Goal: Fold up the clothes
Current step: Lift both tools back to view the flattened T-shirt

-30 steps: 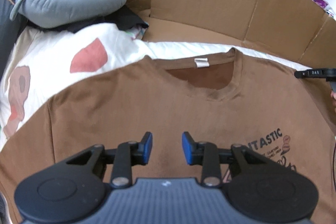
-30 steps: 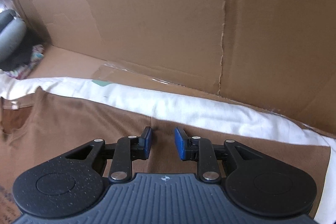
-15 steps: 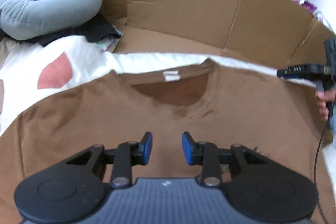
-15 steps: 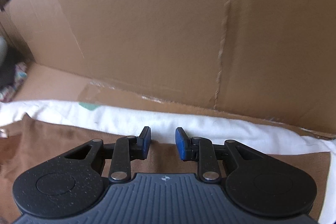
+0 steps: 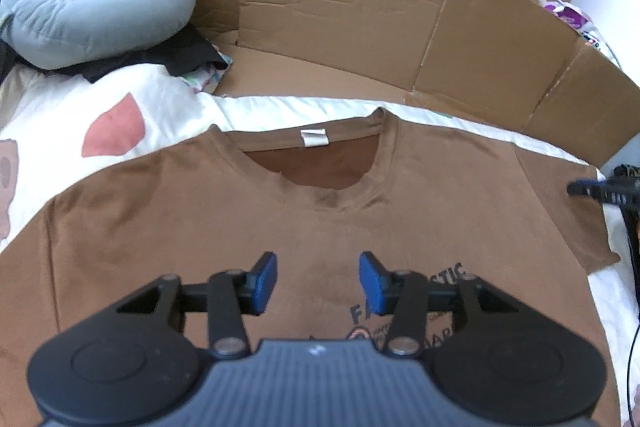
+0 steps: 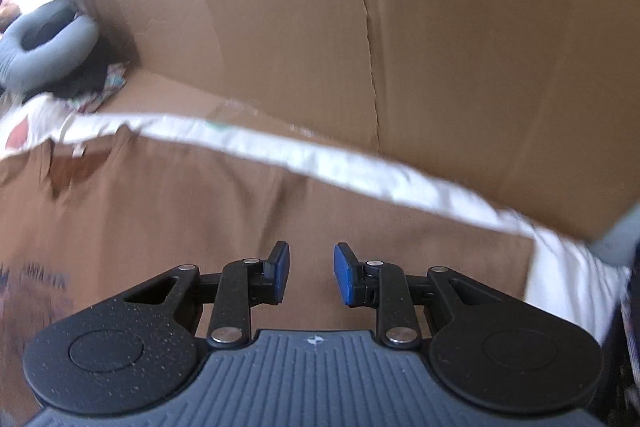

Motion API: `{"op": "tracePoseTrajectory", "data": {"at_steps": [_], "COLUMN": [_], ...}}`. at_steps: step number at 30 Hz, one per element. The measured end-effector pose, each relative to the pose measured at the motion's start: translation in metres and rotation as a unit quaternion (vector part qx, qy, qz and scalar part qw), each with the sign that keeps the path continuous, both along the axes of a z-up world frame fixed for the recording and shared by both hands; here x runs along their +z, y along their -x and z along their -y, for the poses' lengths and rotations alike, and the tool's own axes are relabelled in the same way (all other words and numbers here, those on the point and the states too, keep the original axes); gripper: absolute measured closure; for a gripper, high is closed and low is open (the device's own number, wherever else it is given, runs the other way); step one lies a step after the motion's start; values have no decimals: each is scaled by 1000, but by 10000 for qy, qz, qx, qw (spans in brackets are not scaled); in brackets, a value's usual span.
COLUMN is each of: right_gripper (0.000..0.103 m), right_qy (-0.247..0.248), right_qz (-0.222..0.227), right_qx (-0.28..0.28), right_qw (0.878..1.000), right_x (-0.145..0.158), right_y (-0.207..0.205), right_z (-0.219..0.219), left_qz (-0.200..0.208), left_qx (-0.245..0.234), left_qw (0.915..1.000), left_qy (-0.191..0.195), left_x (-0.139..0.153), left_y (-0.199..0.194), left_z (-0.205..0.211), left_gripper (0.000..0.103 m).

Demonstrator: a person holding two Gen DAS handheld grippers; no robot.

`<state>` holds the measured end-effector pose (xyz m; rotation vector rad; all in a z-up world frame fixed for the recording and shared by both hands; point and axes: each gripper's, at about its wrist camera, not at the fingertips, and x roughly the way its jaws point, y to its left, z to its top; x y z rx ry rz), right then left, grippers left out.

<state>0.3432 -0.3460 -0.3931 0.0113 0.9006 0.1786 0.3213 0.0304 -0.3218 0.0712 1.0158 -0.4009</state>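
Brown T-shirt (image 5: 200, 227) — flat, print up, on my white sheet (image 5: 280, 107). Left gripper (image 5: 318, 283) over its chest, jaws just widened, empty. Right gripper (image 6: 311, 275) — parted, empty, above a sleeve.

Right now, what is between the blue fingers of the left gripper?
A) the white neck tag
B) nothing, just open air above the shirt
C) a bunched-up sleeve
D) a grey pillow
B: the left gripper has its jaws apart with nothing pinched, having just been opening, and the brown T-shirt lies flat beneath it.
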Motion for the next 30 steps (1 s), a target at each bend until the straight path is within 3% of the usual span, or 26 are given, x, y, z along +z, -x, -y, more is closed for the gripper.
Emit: {"op": "tracePoseTrajectory", "data": {"at_steps": [9, 15, 20, 30], "right_gripper": [71, 69, 69, 67], "right_qy": [632, 716, 941, 643], "right_qz": [-392, -519, -644, -750], "right_qx": [-72, -466, -642, -814], "right_qw": [9972, 9950, 9914, 9918], "right_x": [-30, -27, -27, -8], "right_y": [56, 70, 75, 84], "right_z": [12, 35, 48, 62], "left_qz": [-179, -225, -218, -114], "left_qx": [165, 172, 170, -103], "left_qw": [9997, 9993, 9994, 9997], "left_qy": [-57, -258, -195, -213], "left_x": [13, 14, 23, 50], "left_y": [17, 20, 11, 1], "left_z": [-23, -31, -23, 14], "left_gripper": [42, 42, 42, 38]}}
